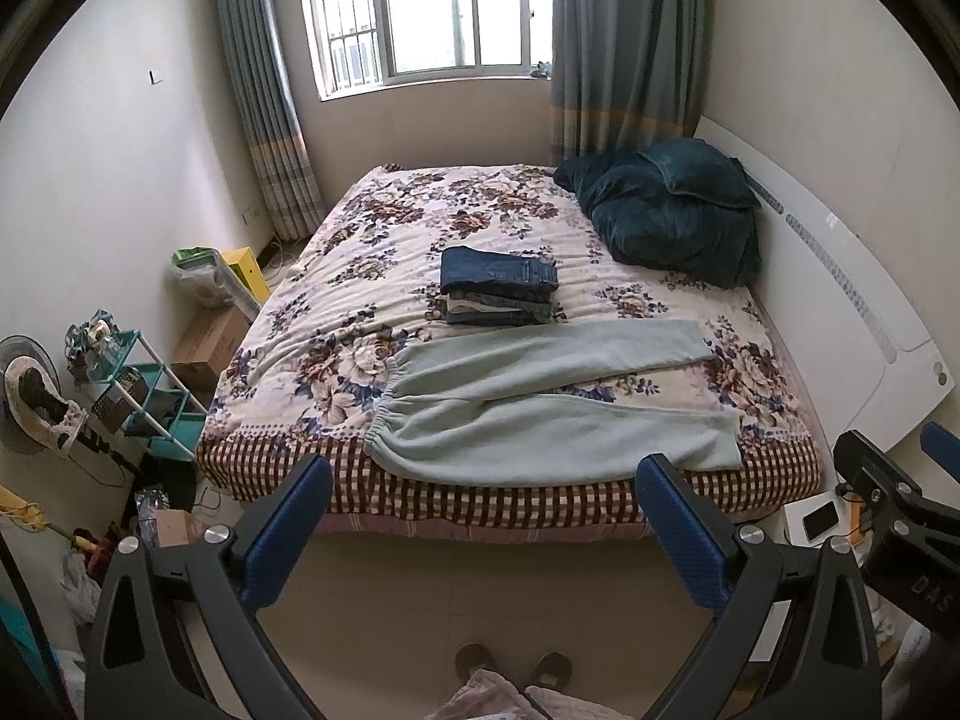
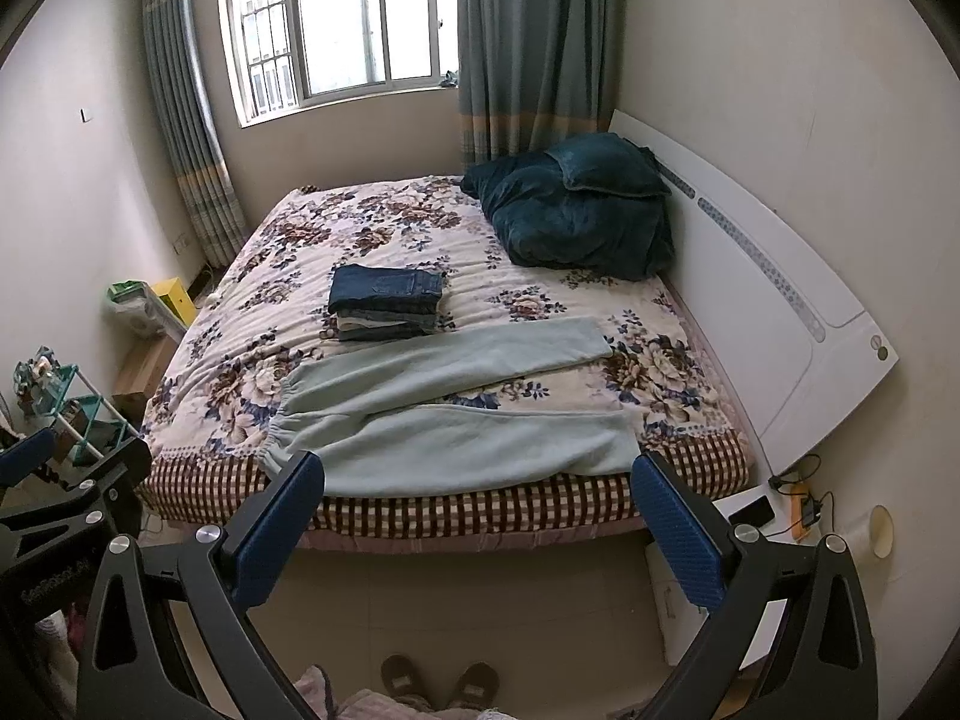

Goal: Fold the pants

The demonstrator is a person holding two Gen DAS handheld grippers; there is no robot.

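Observation:
Pale green sweatpants (image 1: 540, 402) lie spread flat on the near part of the floral bed (image 1: 384, 240), waistband at the left, the two legs pointing right and splayed apart. They also show in the right wrist view (image 2: 444, 408). My left gripper (image 1: 483, 474) is open and empty, held back from the bed's front edge above the floor. My right gripper (image 2: 480, 474) is open and empty too, at the same distance. The right gripper shows in the left wrist view (image 1: 894, 480) at the right edge.
A stack of folded jeans (image 1: 498, 285) sits mid-bed behind the sweatpants. A dark teal blanket and pillow (image 1: 672, 210) lie at the far right by the white headboard (image 1: 840, 300). A teal rack (image 1: 150, 396) and boxes stand left. A phone (image 1: 821, 521) lies on a white stand at the right.

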